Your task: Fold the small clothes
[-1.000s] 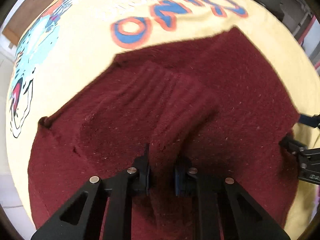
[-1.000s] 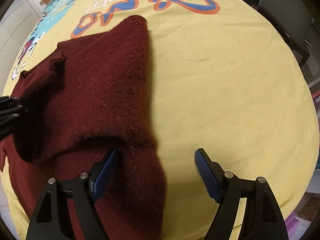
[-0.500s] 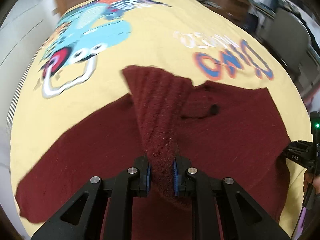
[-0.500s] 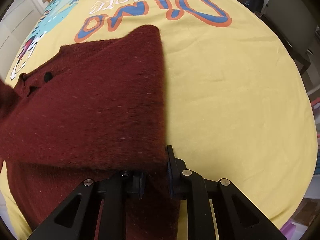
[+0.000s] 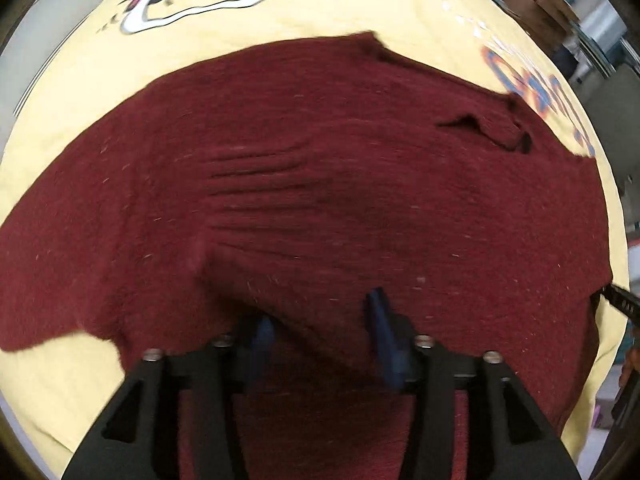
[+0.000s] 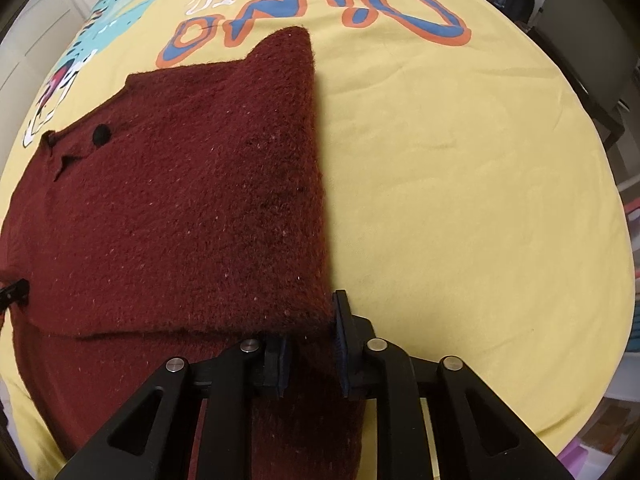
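A dark red knitted sweater (image 5: 320,184) lies on the yellow dinosaur-print cloth (image 5: 360,8). In the left wrist view a ribbed sleeve lies folded across its body. My left gripper (image 5: 320,336) is open, its blue pads on either side of a fold of the knit, low over the near edge. In the right wrist view the sweater (image 6: 192,208) has its right side folded over with a straight edge. My right gripper (image 6: 312,340) is shut on the sweater's near right corner. A black button (image 6: 101,134) shows near the collar.
The yellow cloth (image 6: 460,200) spreads wide to the right of the sweater, with "DINO" lettering (image 6: 320,12) at the far side. Chairs and boxes stand beyond the far edge. The tip of the other gripper shows at the left edge (image 6: 12,292).
My left gripper has opened and let the sleeve drop across the sweater's body. My right gripper, open a second ago, closed on the near right corner and stays there.
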